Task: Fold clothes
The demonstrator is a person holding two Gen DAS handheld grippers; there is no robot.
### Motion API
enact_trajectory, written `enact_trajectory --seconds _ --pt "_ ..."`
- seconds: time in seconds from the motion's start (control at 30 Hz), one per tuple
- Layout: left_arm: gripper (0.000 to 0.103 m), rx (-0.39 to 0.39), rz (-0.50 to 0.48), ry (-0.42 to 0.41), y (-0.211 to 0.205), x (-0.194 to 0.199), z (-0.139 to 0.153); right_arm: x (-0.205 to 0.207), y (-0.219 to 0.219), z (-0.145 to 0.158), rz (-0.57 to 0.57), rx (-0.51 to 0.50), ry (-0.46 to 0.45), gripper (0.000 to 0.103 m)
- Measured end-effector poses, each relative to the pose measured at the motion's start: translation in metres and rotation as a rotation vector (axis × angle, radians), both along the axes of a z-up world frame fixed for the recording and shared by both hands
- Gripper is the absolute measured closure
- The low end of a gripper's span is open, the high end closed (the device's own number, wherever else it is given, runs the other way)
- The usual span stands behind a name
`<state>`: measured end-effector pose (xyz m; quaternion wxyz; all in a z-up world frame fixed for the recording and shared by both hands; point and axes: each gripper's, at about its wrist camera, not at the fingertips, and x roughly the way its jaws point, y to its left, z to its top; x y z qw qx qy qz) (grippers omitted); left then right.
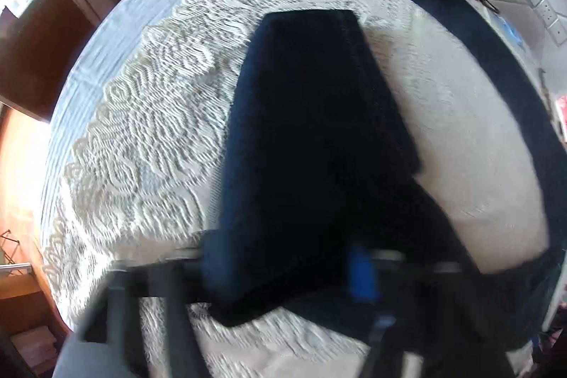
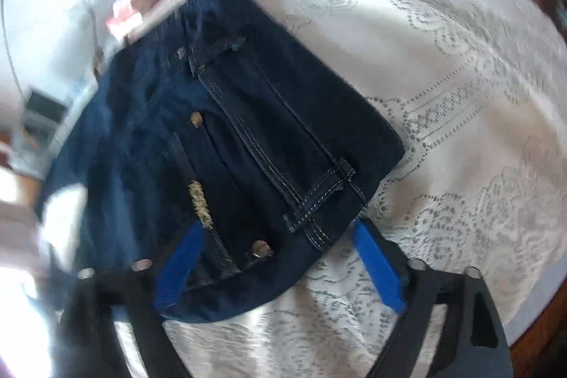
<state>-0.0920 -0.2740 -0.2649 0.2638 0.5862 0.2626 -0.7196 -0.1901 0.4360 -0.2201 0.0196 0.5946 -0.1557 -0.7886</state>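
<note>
Lace-covered worktop [image 2: 460, 116] carries dark jeans [image 2: 248, 137]; my left tool [image 1: 340, 275] pinches a leg; my right tool [image 2: 280, 254] straddles the waistband, unclosed; a shallow bite could drop denim mid-fold.

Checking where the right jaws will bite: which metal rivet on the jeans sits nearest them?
The rivet lowest in the right wrist view, at the pocket corner between the blue fingers; the other two sit farther up the jeans.
</note>
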Motion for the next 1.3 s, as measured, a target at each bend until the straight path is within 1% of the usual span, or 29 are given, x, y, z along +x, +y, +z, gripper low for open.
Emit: enact_trajectory --seconds 0.03,0.07,0.1,0.13,0.2,0.23,0.3,0.37,0.4,0.47,0.5,0.53,0.57,0.6,0.63,0.67,0.7,0.73,0.8,0.83,0.9,0.93,1.0,1.07,1.1,1.13,1.2,1.23,1.3 --pt "0.091 0.009 0.006 0.009 0.004 0.002 0.011 -0.003 -0.006 0.003 0.013 0.073 0.003 0.071" --pt "0.093 0.039 0.008 0.034 0.006 0.004 0.021 -0.008 -0.007 0.006 0.012 0.108 0.003 0.082" --pt "0.094 0.074 0.013 0.068 0.006 0.006 0.031 -0.009 -0.003 0.009 0.001 0.072 0.01 0.09" --pt "0.094 0.125 0.03 0.127 0.004 0.008 0.048 -0.011 0.006 0.017 -0.026 -0.017 0.027 0.093" --pt "0.094 0.191 0.043 0.218 -0.005 0.005 0.072 -0.015 0.023 0.04 -0.07 -0.214 0.081 0.093" --pt "0.094 0.199 0.045 0.252 -0.013 -0.005 0.087 -0.018 0.027 0.049 -0.076 -0.272 0.11 0.093" --pt "0.094 0.198 0.036 0.273 -0.027 -0.029 0.103 -0.037 0.032 0.075 -0.085 -0.385 0.178 0.093" --pt "0.094 0.207 0.045 0.296 -0.052 -0.053 0.107 -0.062 0.027 0.087 -0.101 -0.462 0.207 0.093" --pt "0.094 0.209 0.046 0.308 -0.058 -0.063 0.108 -0.074 0.024 0.089 -0.108 -0.455 0.204 0.093" --pt "0.094 0.204 0.067 0.313 -0.067 -0.079 0.106 -0.101 0.013 0.086 -0.138 -0.38 0.164 0.093" --pt "0.092 0.192 0.058 0.316 -0.067 -0.078 0.109 -0.11 0.01 0.08 -0.158 -0.352 0.132 0.091" --pt "0.084 0.176 0.039 0.318 -0.065 -0.078 0.112 -0.108 0.01 0.075 -0.166 -0.328 0.111 0.089" --pt "0.076 0.143 0.017 0.312 -0.059 -0.078 0.113 -0.108 0.004 0.07 -0.169 -0.307 0.093 0.082" --pt "0.053 0.119 0.009 0.302 -0.054 -0.073 0.109 -0.102 0.003 0.064 -0.164 -0.304 0.08 0.075" --pt "0.028 0.095 0.006 0.287 -0.054 -0.07 0.104 -0.096 0.002 0.057 -0.155 -0.301 0.053 0.073" --pt "0.019 0.065 0.015 0.26 -0.055 -0.064 0.096 -0.089 0.007 0.049 -0.156 -0.298 0.036 0.069" --pt "0.013 0.046 0.029 0.237 -0.054 -0.056 0.092 -0.085 0.01 0.042 -0.163 -0.295 0.016 0.066" --pt "0.013 0.032 0.043 0.21 -0.056 -0.052 0.084 -0.079 0.014 0.034 -0.175 -0.286 -0.014 0.061" --pt "0.013 0.033 0.046 0.161 -0.058 -0.045 0.069 -0.07 0.028 0.02 -0.212 -0.281 -0.05 0.032" --pt "0.013 0.036 0.049 0.155 -0.059 -0.042 0.067 -0.066 0.034 0.015 -0.228 -0.277 -0.061 0.03" --pt "0.013 0.031 0.058 0.168 -0.062 -0.04 0.072 -0.056 0.04 0.018 -0.229 -0.256 -0.05 0.03" --pt "0.013 0.018 0.063 0.191 -0.064 -0.042 0.079 -0.054 0.038 0.024 -0.219 -0.222 -0.042 0.03" --pt "0.013 -0.005 0.063 0.259 -0.068 -0.049 0.103 -0.05 0.032 0.05 -0.182 -0.074 0.01 0.03" --pt "0.012 -0.004 0.045 0.331 -0.077 -0.067 0.122 -0.051 0.024 0.076 -0.165 0.087 0.069 0.03" --pt "0.007 -0.001 0.036 0.341 -0.082 -0.077 0.126 -0.054 0.022 0.088 -0.16 0.143 0.101 0.03" --pt "0.001 0.0 0.031 0.343 -0.087 -0.089 0.128 -0.06 0.018 0.101 -0.148 0.161 0.135 0.03" --pt "0.001 0.012 0.025 0.317 -0.102 -0.123 0.117 -0.078 0.01 0.108 -0.107 0.091 0.149 0.03" --pt "0.001 0.02 0.025 0.293 -0.108 -0.136 0.11 -0.091 0.006 0.107 -0.089 0.038 0.145 0.03" --pt "0.001 0.027 0.033 0.24 -0.124 -0.164 0.088 -0.12 -0.006 0.098 -0.068 -0.018 0.129 0.027"
